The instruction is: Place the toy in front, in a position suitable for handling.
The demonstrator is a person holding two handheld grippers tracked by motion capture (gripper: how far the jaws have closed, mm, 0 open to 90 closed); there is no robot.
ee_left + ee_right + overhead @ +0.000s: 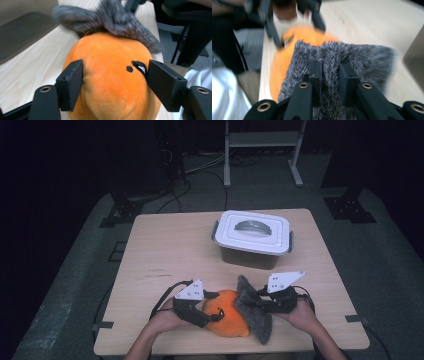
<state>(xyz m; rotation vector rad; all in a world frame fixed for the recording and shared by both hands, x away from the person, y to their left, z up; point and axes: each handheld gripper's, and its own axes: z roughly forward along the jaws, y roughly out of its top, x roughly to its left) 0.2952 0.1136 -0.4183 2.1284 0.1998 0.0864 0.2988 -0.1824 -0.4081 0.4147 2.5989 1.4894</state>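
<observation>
Two grippers meet on one orange plush toy that lies at the near edge of the wooden table, just in front of the person's forearms. The left gripper comes in on the toy's left side; in the left gripper view its jaws stand wide apart with the toy's rounded orange body between them, both pads pressed against the plush, one beside a small black stitched eye. The right gripper sits on the toy's right side. In the right gripper view its jaws are nearly closed, pinching a fold of the grey fuzzy cloth part that drapes over the toy's top and right side. In the high view that grey piece spreads from behind the toy down toward the table's near edge. Farther back from the toy, toward the table's far side and a little to the right, stands a plastic storage box with a white lid, grey handle and side latches, well apart from the toy.
</observation>
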